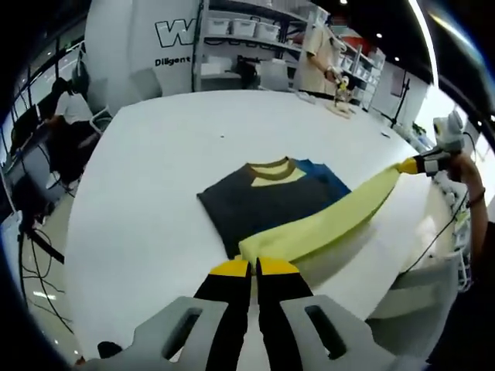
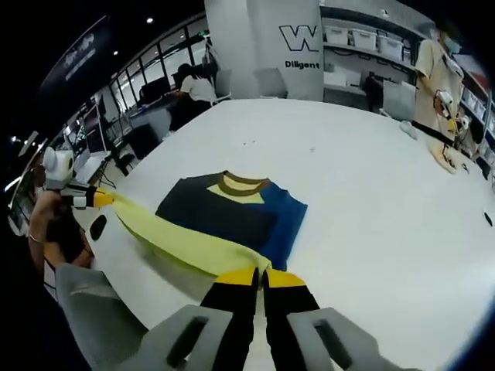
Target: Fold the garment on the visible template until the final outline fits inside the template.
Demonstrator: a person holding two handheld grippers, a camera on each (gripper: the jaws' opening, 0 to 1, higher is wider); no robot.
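A folded garment [image 1: 267, 202] lies on the white table [image 1: 155, 178], with a dark body, a blue side [image 2: 285, 219] and a yellow collar with a brown neckband. One long yellow sleeve [image 1: 332, 220] is stretched out straight from it. My left gripper [image 1: 254, 267] is shut on one end of the sleeve at the near edge of the garment. My right gripper [image 1: 414, 165] is shut on the other end, out past the blue side. In the right gripper view, the right gripper [image 2: 259, 274] pinches the yellow sleeve [image 2: 178, 239], and the left gripper [image 2: 97, 198] holds the far end.
The table edge [image 1: 77, 255] curves close on the left, with chairs and cables beyond. A person [image 1: 319, 54] stands at the far side by small items [image 1: 340, 104]. Shelves with bins [image 2: 363, 39] line the back. Another person [image 2: 193, 85] sits at a desk.
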